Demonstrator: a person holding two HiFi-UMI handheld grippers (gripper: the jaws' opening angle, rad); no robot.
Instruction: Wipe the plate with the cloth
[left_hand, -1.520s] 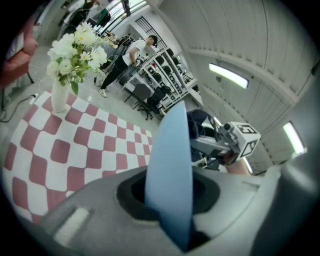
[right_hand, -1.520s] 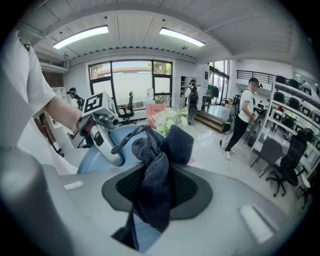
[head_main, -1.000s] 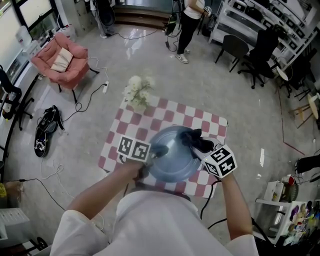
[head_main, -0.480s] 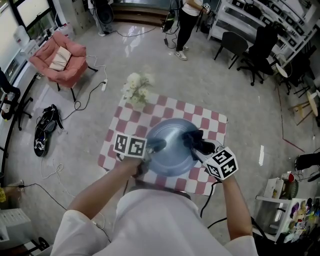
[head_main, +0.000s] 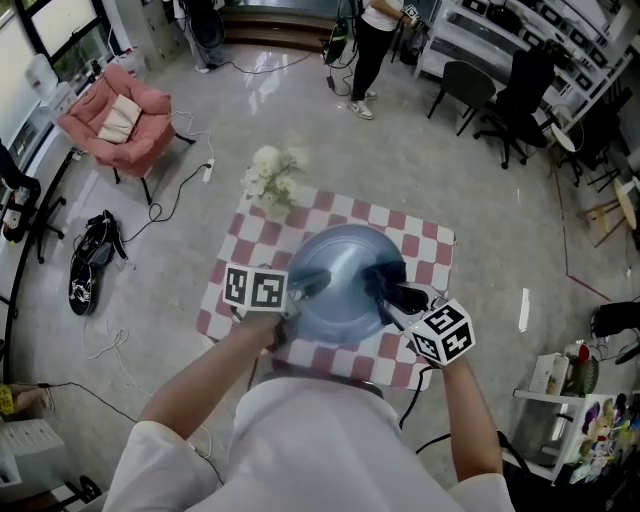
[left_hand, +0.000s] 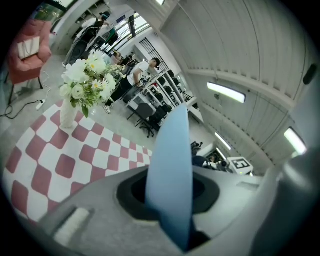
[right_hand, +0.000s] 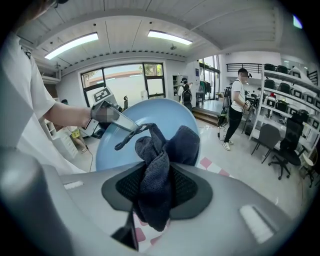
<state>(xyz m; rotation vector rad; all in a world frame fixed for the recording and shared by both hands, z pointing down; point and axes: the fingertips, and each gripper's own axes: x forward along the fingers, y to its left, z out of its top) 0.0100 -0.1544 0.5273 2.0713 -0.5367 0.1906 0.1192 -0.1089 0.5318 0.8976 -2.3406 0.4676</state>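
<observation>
Left claw (head_main: 304, 288) pinches the one plate (head_main: 335, 305); right claw (head_main: 390, 296) pinches one cloth (head_main: 384, 274), seemingly touching it.

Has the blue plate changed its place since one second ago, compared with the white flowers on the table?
Yes. The plate has shifted away from the person, toward the flowers. The gap between its far rim and the flowers is now smaller.

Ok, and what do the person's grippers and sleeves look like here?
Both the left gripper and right gripper have grey moulded bodies with black textured pads in an oval recess. Each carries a white cube printed with black square markers. A black cable seems to trail from the right one. The person wears a white short-sleeved shirt.
</observation>
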